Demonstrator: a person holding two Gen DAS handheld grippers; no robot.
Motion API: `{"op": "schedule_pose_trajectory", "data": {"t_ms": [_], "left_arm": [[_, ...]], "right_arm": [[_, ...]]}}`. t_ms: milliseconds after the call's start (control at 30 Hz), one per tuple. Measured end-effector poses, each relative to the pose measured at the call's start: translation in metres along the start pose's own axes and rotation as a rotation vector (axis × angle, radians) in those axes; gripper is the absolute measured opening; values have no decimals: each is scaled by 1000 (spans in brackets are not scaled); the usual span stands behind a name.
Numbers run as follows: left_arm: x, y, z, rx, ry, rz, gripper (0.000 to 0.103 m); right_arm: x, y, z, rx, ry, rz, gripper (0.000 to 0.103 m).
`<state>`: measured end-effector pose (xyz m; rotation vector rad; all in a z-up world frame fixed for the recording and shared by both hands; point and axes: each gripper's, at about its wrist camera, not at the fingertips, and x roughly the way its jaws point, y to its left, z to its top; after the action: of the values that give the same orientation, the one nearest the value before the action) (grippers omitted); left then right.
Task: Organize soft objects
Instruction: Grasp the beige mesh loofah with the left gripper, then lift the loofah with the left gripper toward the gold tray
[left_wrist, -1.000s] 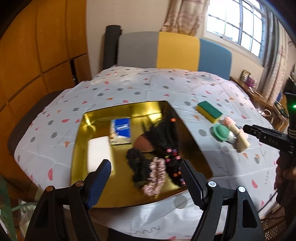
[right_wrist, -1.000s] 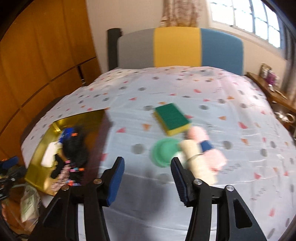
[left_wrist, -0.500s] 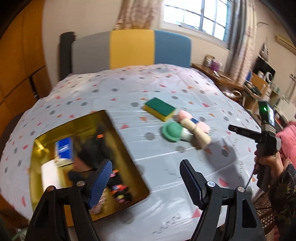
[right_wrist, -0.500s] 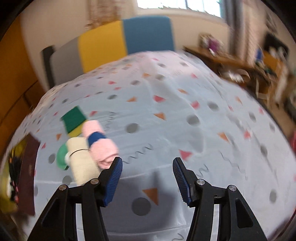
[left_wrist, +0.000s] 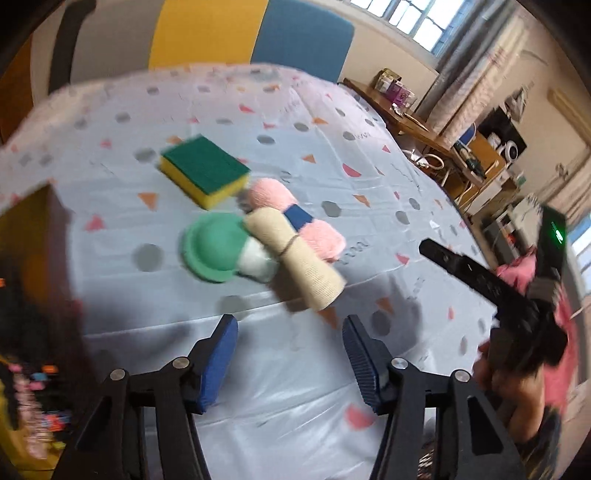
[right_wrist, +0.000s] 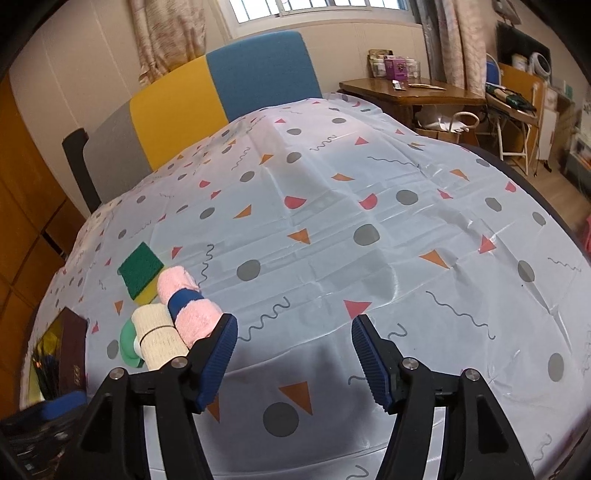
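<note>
A small heap of soft things lies on the patterned tablecloth (left_wrist: 332, 110): a green-and-yellow sponge (left_wrist: 205, 173), a pink rolled towel with a blue band (left_wrist: 295, 218), a beige rolled cloth (left_wrist: 295, 258) and a green-and-white plush (left_wrist: 218, 247). My left gripper (left_wrist: 290, 358) hovers just in front of the beige roll, its jaws closing with nothing between them. My right gripper (right_wrist: 293, 354) is over bare cloth, its jaws opening and empty. The pink towel (right_wrist: 188, 306) and beige roll (right_wrist: 157, 339) lie just beyond its left finger.
The gold tray (right_wrist: 74, 354) with dark hair items sits at the table's left end. A grey, yellow and blue chair back (right_wrist: 221, 85) stands behind the table. A wooden side table (right_wrist: 410, 92) and shelves are at the right. A person's hand (left_wrist: 517, 384) holds the right gripper's handle.
The left gripper swung right from above the gold tray to the soft heap, and its jaws narrowed. The right gripper's view turned right, leaving the heap at its left, and its jaws widened.
</note>
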<state>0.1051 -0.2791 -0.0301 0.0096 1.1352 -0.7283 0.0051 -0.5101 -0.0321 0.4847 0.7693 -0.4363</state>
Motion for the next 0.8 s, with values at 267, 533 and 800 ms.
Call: {"op": "schedule_pose_trajectory", "data": {"t_ms": [267, 533, 800], "left_arm": [[65, -3, 21, -134, 69, -46, 59], [93, 3, 31, -206, 80, -100, 27], [43, 7, -20, -78, 102, -198, 18]], "right_arm": [[0, -4, 4, 38, 9, 35, 68], [1, -1, 4, 22, 6, 43, 69], [3, 0, 2, 8, 18, 25, 69]]}}
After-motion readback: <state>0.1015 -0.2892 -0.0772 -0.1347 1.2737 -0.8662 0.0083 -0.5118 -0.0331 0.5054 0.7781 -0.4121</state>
